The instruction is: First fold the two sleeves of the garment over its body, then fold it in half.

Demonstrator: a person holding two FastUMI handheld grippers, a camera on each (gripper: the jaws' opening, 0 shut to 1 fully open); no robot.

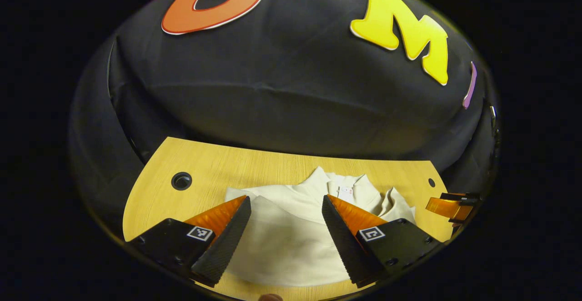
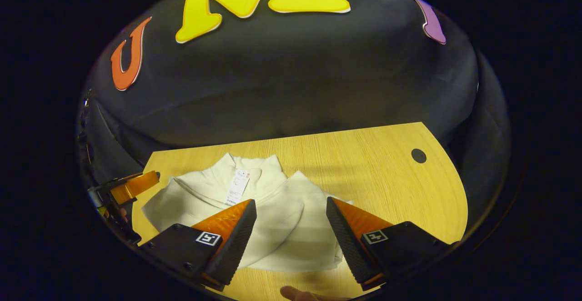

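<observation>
Textured inner faces on both fingers of left gripper [image 1: 286, 228], spread wide apart, nothing between them but air; held above near edge of table. Square coded markers on both finger mounts. Directly beyond and below the open jaws: cream-white knit garment with high collar [image 1: 295, 228], lying flat on pale wood-grain tabletop [image 1: 213, 164]. Collar [image 1: 338, 185] toward far side, small white label just inside it. Cloth bunched and ridged toward right side of left gripper view; one folded layer lying diagonally across the body near the left finger. Round dark grommet hole [image 1: 181, 181] in tabletop off to far left of garment, well apart from it; smaller dark hole [image 1: 431, 183] at far right. One fingertip of the other gripper poking in at right margin of left gripper view, beside garment's bunched edge; contact with the cloth cannot be told.

Right gripper [image 2: 291, 226]: fingers likewise spread wide, gripping nothing, hovering above garment's near hem. Garment [image 2: 277, 228] seen from its other side: collar [image 2: 248, 169] far, long white hang tag [image 2: 237, 187] lying over collar opening. Broad flap of cloth folded across the body, its edge running diagonally between the two fingers. Bare tabletop [image 2: 386, 164] to the right, dark round hole [image 2: 418, 155] near far right corner. Part of left gripper at left margin of right gripper view, near garment's left shoulder. Black cloth wall behind table in both views.
</observation>
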